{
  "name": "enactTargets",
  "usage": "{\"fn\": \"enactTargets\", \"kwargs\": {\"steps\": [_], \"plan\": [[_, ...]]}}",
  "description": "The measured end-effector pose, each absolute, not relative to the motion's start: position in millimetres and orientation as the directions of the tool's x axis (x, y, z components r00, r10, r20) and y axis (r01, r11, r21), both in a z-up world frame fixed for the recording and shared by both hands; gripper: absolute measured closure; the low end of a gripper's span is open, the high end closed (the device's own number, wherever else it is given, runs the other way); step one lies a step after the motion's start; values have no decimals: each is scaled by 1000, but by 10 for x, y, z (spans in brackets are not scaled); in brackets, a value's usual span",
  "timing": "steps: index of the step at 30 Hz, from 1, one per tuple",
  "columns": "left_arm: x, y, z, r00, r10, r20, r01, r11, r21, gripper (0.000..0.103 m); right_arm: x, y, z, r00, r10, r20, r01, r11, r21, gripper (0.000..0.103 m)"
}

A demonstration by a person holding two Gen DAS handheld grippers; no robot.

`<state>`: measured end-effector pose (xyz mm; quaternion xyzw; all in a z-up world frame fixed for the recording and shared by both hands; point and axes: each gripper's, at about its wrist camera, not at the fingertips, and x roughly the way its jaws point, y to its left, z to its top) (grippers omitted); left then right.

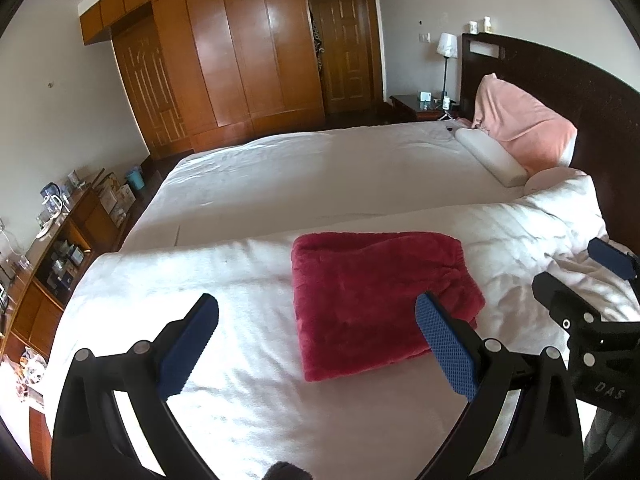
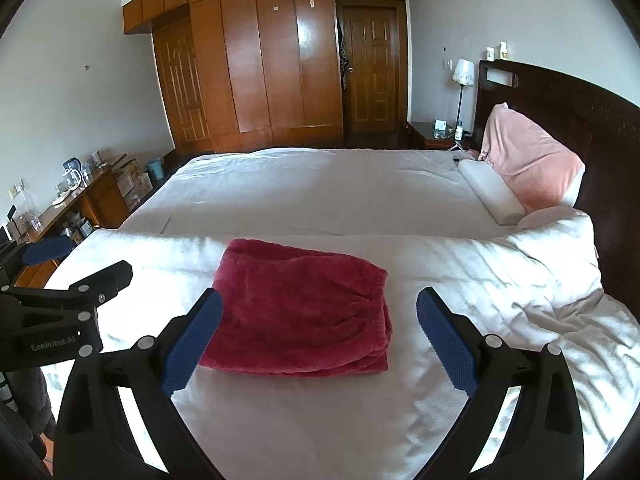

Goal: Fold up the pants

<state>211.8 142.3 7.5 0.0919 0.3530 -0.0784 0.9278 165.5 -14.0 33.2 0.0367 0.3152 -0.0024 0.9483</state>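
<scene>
1. Left wrist view shows the left gripper [image 1: 316, 340] released, its blue pads spread wide and holding nothing, hovering above the white duvet [image 1: 240, 280]; its right pad overlaps the near right corner of the red fleece pants [image 1: 376, 300] in the picture, though contact cannot be judged.
2. Right wrist view shows the right gripper [image 2: 320, 336] likewise spread and empty, raised over the near edge of the pants [image 2: 300, 316].
3. The pants lie as a compact, layered rectangle on the duvet, gathered waistband toward the headboard [image 2: 560, 112] side, stacked edges facing the right gripper.
4. Judged from this, folding looks finished or nearly so. What remains, if anything, is a light press to flatten the bundle, or simply backing both grippers away without snagging the plush.
5. Edges: the fold edge toward the foot of the bed is smooth; the waistband end is puckered and thicker.
6. Room: bare duvet surrounds the bundle on all sides. The pink pillow [image 1: 524, 128] and white bolster [image 1: 488, 156] sit well apart, as does the wardrobe [image 2: 260, 60].
</scene>
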Motion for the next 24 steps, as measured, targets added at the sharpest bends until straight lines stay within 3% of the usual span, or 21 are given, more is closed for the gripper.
{"fn": "enactTargets", "kwargs": {"steps": [24], "plan": [[2170,1386,-29,706,-39,-707,196,970,143,5,1697,40,287,793,14,-610,-21,1000,-4,4]]}}
